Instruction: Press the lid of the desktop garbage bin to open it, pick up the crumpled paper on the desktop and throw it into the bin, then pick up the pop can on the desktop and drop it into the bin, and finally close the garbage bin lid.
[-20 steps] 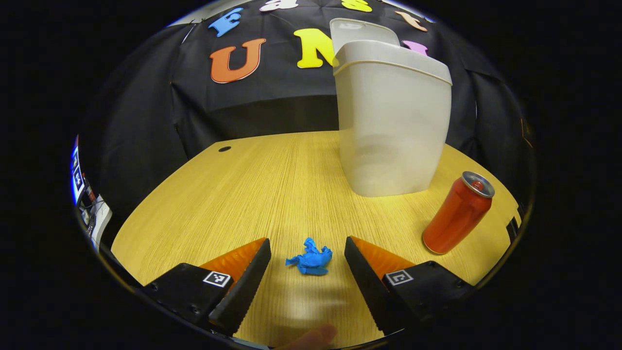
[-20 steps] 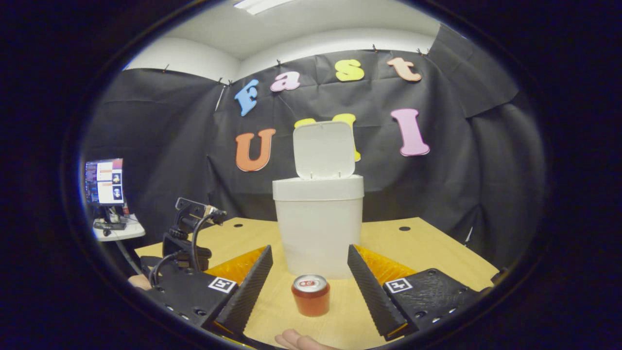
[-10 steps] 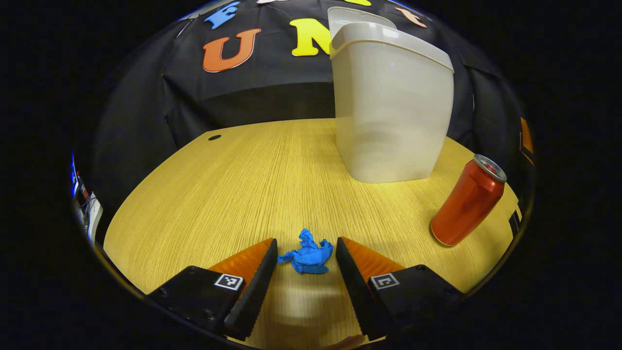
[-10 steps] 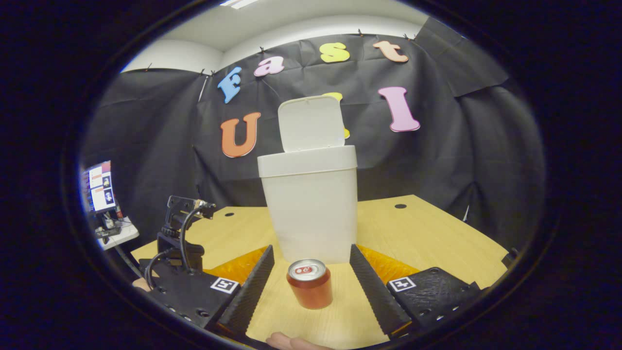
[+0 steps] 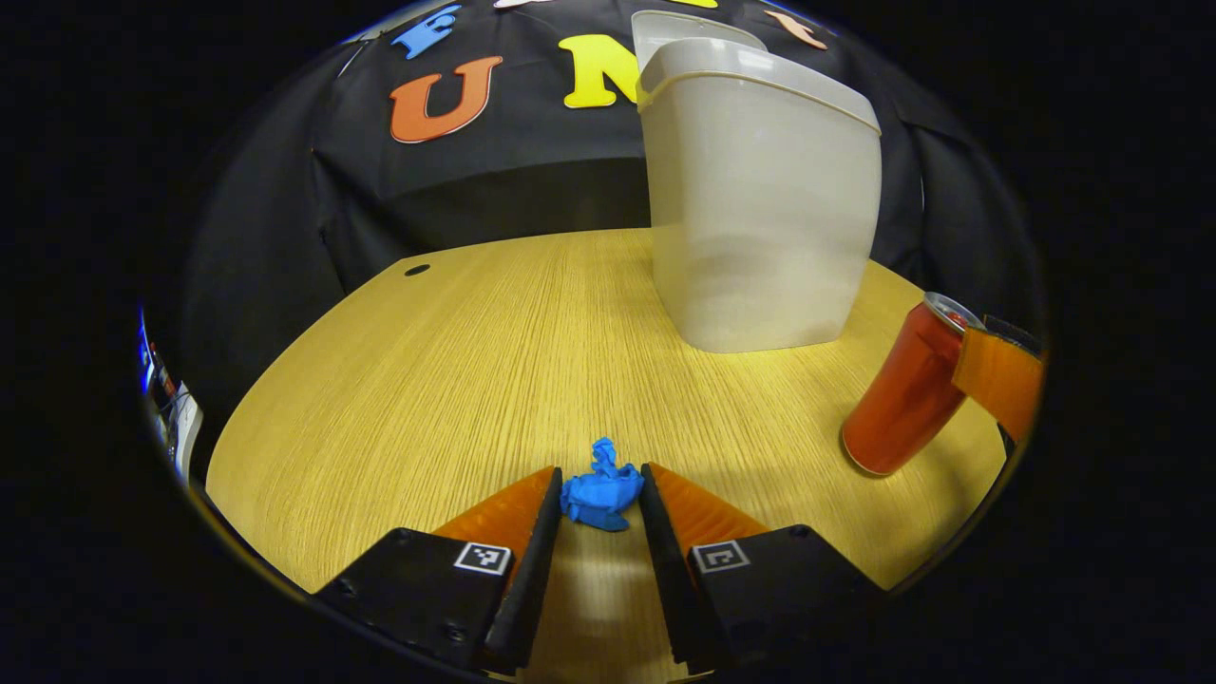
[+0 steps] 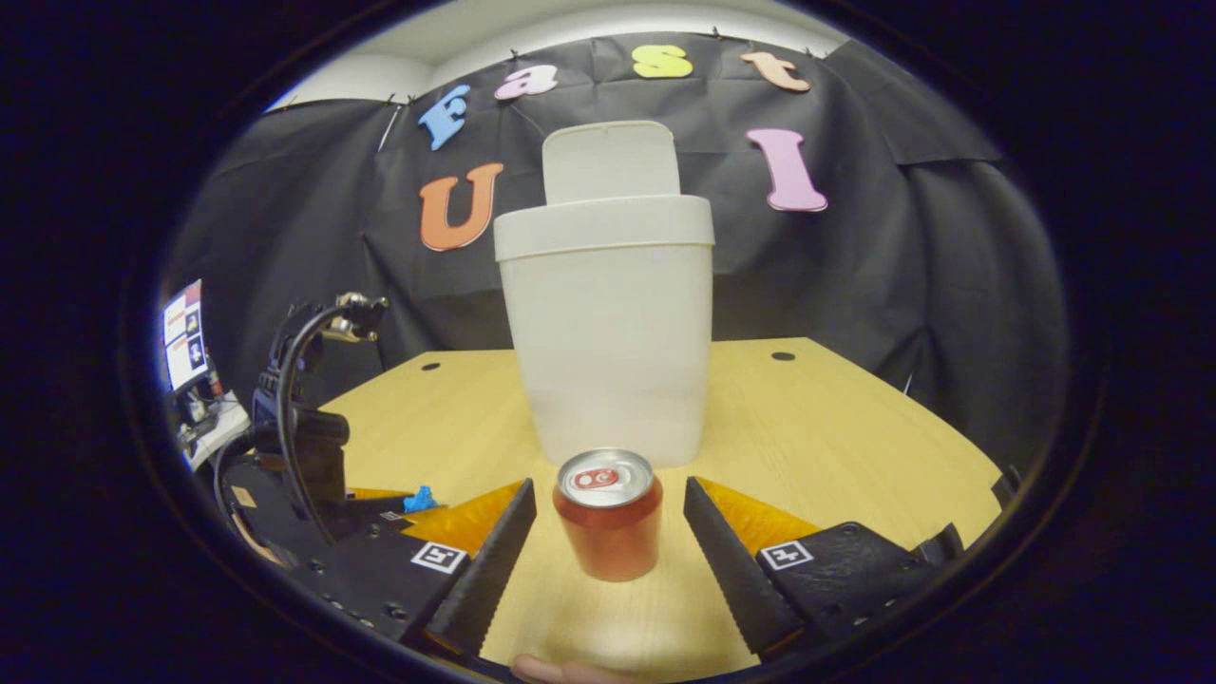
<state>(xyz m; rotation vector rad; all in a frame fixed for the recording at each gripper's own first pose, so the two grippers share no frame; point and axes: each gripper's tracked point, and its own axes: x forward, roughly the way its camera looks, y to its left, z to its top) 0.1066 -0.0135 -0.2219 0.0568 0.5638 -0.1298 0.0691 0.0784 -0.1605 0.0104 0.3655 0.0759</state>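
Bin (image 6: pixel 608 332) lid (image 6: pixel 610 161) already up, so step 1 looks done; paper, can and closing the lid all left. Left gripper (image 5: pixel 598 499) narrowed round the blue crumpled paper (image 5: pixel 598 494), both fingers pressing its sides, paper on the tabletop (image 5: pixel 494 351) right at the tips, not lifted yet. Right gripper (image 6: pixel 608 518) wide, red pop can (image 6: pixel 608 518) upright between its fingers w/ gaps each side, untouched. Bin stands just beyond the can, straight ahead of right gripper, ahead and to the right of left one. Nothing blocks the way to the bin mouth, tho its rim is high. Monitor (image 6: pixel 185 332) far off at the left edge
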